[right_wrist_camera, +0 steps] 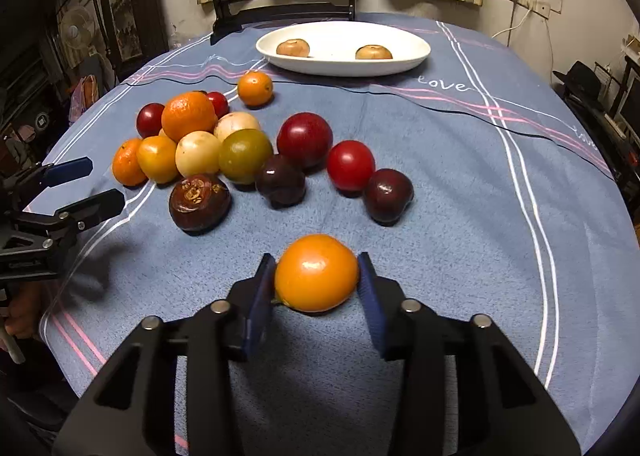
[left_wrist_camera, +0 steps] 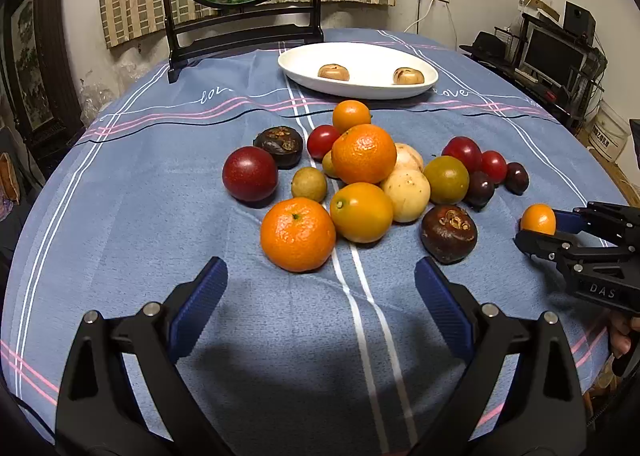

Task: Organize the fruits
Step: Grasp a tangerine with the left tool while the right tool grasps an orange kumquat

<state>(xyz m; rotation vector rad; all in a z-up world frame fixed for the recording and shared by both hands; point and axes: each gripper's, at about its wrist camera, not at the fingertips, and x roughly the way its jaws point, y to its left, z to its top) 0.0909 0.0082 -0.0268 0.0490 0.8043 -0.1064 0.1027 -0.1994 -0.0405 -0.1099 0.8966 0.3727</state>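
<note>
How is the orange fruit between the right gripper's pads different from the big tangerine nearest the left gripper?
The gripped orange fruit has smooth, glossy skin; the tangerine is dimpled. The fruit sits pinched in the right gripper, apart from the pile; the tangerine lies free against the pile, ahead of the open left gripper. Both are orange.

**Reader:** What writing can be read here?

**Describer:** The word "love" is stitched in white cursive on the blue striped tablecloth [right_wrist_camera: 460,216]. In the right wrist view it reads clearly just right of the white plate [right_wrist_camera: 416,52], and a second, partly cut-off copy sits further right near the cloth's edge. In the left wrist view, "lov" shows left of the plate and "ove" peeks out at its right rim.

**Reader:** Anything on the tools?

**Describer:** Yes. In the left wrist view, the right gripper [left_wrist_camera: 538,230] bears the white letters "DAS" on its black body. A box [left_wrist_camera: 608,136] on the floor carries print too small to read.
</note>
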